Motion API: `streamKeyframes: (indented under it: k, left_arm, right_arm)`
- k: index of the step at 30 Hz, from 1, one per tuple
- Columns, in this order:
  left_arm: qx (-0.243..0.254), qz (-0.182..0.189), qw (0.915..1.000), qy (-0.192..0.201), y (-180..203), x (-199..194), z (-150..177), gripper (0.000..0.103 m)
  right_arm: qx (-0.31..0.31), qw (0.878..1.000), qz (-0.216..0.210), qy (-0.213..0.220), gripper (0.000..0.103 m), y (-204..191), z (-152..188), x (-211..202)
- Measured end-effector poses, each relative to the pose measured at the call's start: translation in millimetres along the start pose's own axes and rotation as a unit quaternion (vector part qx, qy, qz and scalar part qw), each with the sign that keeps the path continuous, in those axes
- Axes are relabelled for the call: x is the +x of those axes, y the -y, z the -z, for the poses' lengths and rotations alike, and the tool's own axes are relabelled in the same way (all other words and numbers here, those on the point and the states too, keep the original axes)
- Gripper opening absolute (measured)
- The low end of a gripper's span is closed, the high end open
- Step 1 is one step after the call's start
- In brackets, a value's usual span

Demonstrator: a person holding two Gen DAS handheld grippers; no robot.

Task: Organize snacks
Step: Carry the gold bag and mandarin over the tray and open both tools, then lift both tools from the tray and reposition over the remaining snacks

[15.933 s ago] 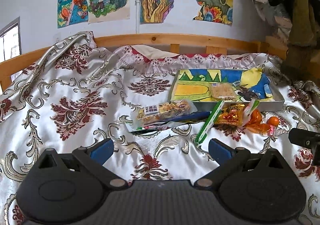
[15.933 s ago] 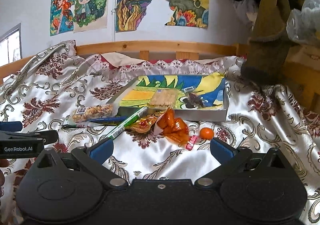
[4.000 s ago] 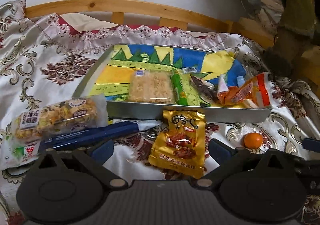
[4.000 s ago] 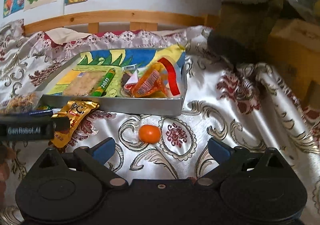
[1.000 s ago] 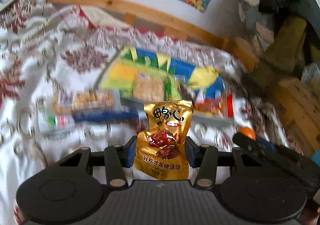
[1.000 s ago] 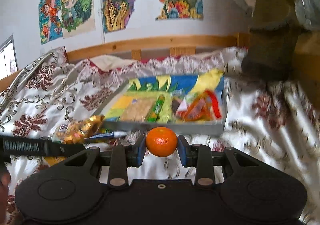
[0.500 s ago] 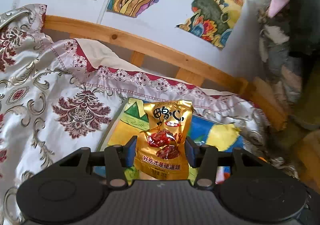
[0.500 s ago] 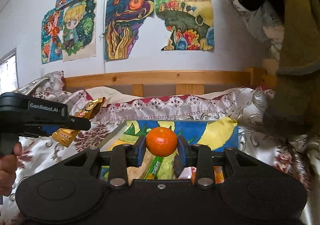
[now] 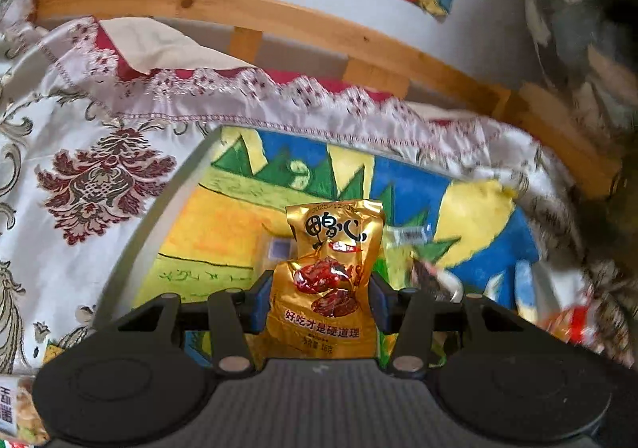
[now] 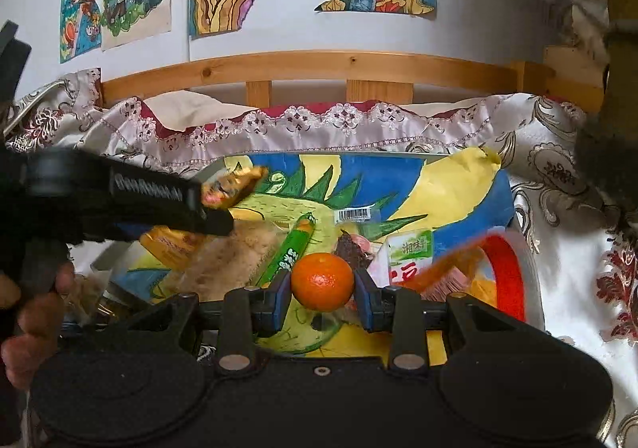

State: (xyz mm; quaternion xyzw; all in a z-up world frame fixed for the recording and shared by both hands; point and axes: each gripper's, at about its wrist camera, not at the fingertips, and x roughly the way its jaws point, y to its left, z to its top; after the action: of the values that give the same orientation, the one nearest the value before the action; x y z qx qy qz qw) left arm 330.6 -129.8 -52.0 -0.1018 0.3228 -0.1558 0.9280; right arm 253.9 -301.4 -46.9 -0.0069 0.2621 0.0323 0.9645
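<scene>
A bed (image 10: 558, 177) with a satin damask spread, wooden rail behind, drawings on the wall. The tray (image 9: 159, 201) sits on it, lined with a coloured drawing. The left claw (image 9: 319, 306) pinches a gold packet (image 9: 327, 276) upright over the tray, printed "好吃才是硬道理". The right claw (image 10: 321, 298) pinches a tangerine (image 10: 323, 280) above the tray, beside a green stick snack (image 10: 289, 252) lying diagonally.

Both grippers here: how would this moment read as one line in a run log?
left gripper: shut on gold snack packet | right gripper: shut on mandarin | both above tray | not yet released
</scene>
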Motion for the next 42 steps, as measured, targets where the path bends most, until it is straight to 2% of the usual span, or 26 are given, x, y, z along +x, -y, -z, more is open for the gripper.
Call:
streamKeyframes:
  k: [6, 12, 16, 18, 20, 29, 32, 37, 42]
  left_arm:
    - [0.020, -0.011, 0.9997, -0.010, 8, 6, 8, 0.055]
    - [0.002, -0.011, 0.9998, -0.015, 2, 4, 6, 0.062]
    - [-0.005, -0.014, 0.9999, -0.005, -1, -4, 2, 0.076]
    - [-0.005, -0.015, 0.9999, 0.003, -3, -11, -1, 0.079]
    - [-0.009, -0.015, 0.9998, 0.010, -4, -19, -6, 0.083]
    - [-0.011, -0.027, 0.9954, 0.091, -8, -91, -28, 0.102]
    - [-0.005, -0.032, 0.9915, 0.126, -6, -121, -29, 0.102]
    - [0.000, -0.043, 0.9852, 0.166, -4, -167, -23, 0.103]
    - [-0.001, -0.055, 0.9796, 0.193, -5, -206, -9, 0.103]
  right_arm:
    - [-0.009, 1.000, 0.001, -0.004, 0.036, -4, 6, 2]
    - [-0.009, 1.000, -0.004, -0.010, 0.041, -4, 8, 4]
    - [-0.007, 1.000, -0.005, -0.010, 0.044, -4, 8, 2]
    - [-0.007, 1.000, -0.005, -0.006, 0.047, -4, 6, -1]
    - [-0.005, 1.000, -0.004, 0.003, 0.054, -4, 3, -6]
    - [0.015, 0.996, 0.000, 0.086, 0.084, -6, -25, -62]
    - [0.018, 0.993, -0.004, 0.113, 0.093, -8, -36, -87]
    - [0.012, 0.989, -0.004, 0.148, 0.102, -15, -45, -126]
    - [0.014, 0.984, -0.009, 0.179, 0.102, -23, -46, -164]
